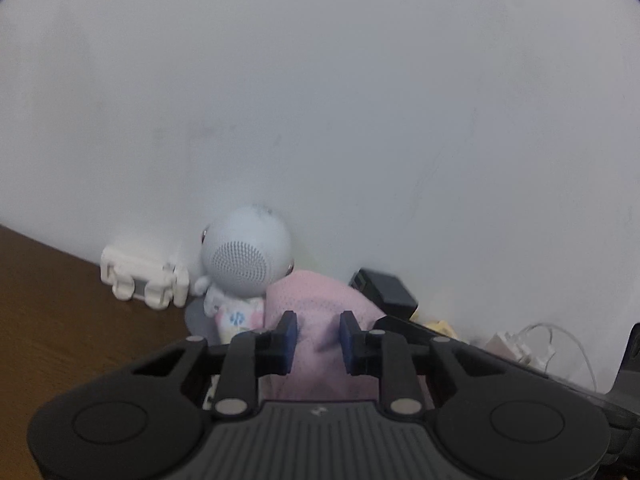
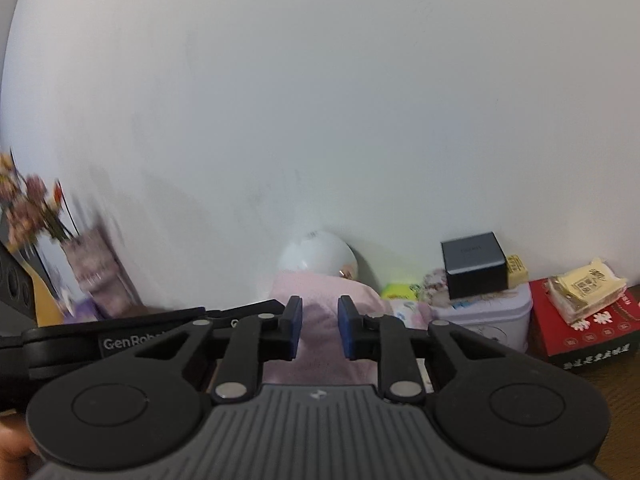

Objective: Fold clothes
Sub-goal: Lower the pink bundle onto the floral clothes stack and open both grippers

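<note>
- Garment position: the pink garment [image 1: 316, 320] fills the lower centre of the left wrist view, bunched and raised off the desk [image 1: 60, 320], with cloth passing between my left fingers [image 1: 291, 340]. The right wrist view shows the same pink garment [image 2: 320, 320] at lower centre, between my right fingers [image 2: 294, 334].
- Left gripper [image 1: 319, 342]: the gap is narrow. Cloth lies inside it, but I cannot tell whether the pads are pressing on it or just bracketing it.
- Right gripper [image 2: 319, 332]: also narrow, cloth in the gap, and pad contact is likewise unclear.
- Key relation: the cloth lies straight ahead of both grippers and drops down below them. The two grippers sit side by side on it; the left gripper's black body [image 2: 120, 336] crosses the lower left of the right wrist view. My judgement is that neither hand is nearer, since both are already at the cloth.
- Long axis: not readable, as the cloth is gathered in a lump.
- Surroundings: a white round speaker [image 1: 246, 256] stands just behind the cloth against the wall [image 1: 320, 100]. In the right wrist view, a dark box [image 2: 474, 264] and a red box [image 2: 584, 328] sit at lower right.
- Next move, as a judgement: spreading the hands apart would stretch an edge, provided both grips hold.
- Risk: cloth dragging the objects behind it.
</note>
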The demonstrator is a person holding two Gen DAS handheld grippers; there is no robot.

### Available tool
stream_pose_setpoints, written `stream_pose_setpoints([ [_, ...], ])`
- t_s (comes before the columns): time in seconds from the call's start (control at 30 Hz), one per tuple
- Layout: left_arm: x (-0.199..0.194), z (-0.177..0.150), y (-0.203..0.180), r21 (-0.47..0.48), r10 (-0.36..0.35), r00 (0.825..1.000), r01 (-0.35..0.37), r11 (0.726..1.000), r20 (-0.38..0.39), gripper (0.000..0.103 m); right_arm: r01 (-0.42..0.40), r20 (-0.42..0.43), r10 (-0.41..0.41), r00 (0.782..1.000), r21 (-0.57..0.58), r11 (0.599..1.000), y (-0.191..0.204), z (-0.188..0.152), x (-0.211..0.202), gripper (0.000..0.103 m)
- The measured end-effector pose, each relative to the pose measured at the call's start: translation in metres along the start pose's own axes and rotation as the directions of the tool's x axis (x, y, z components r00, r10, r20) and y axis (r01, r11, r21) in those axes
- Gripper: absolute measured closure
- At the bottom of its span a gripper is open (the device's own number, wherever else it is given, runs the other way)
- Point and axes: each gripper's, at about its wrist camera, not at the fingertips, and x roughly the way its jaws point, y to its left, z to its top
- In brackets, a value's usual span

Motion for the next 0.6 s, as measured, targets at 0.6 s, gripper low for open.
stream_pose_setpoints([
  [0.6,-0.017,0.002,-0.016,0.079,0.026,0.999,-0.03,0.996,0.047,0.058,-0.01,0.012,0.01,1.0,0.0,1.0,-0.001,-0.014,-0.007,0.08],
])
